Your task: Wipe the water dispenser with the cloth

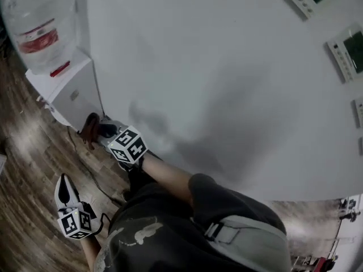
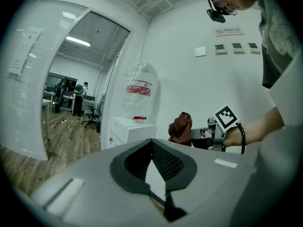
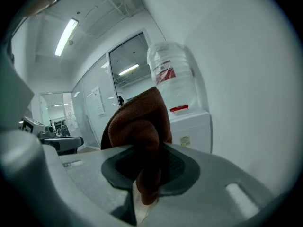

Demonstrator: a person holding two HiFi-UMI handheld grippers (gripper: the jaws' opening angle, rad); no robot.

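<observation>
The white water dispenser [image 1: 71, 89] stands against the wall at the upper left, with a clear bottle [image 1: 39, 21] on top. My right gripper [image 1: 99, 131] is shut on a brown cloth [image 1: 89, 130], held just beside the dispenser's lower front corner. In the right gripper view the cloth [image 3: 139, 122] bulges out between the fingers [image 3: 182, 167], and the dispenser [image 3: 194, 126] is close behind it. My left gripper [image 1: 63, 186] hangs lower over the floor, shut and holding nothing. The left gripper view shows the dispenser [image 2: 130, 129], the cloth [image 2: 181, 126] and my left gripper [image 2: 152, 143].
A white wall [image 1: 227, 84] runs behind the dispenser and carries control panels [image 1: 346, 50] at the upper right. A dark cable [image 1: 96, 180] lies on the wood floor [image 1: 28, 169]. Beyond a glass partition [image 2: 28, 79], a person [image 2: 78, 98] and an office chair [image 2: 92, 115] are far off.
</observation>
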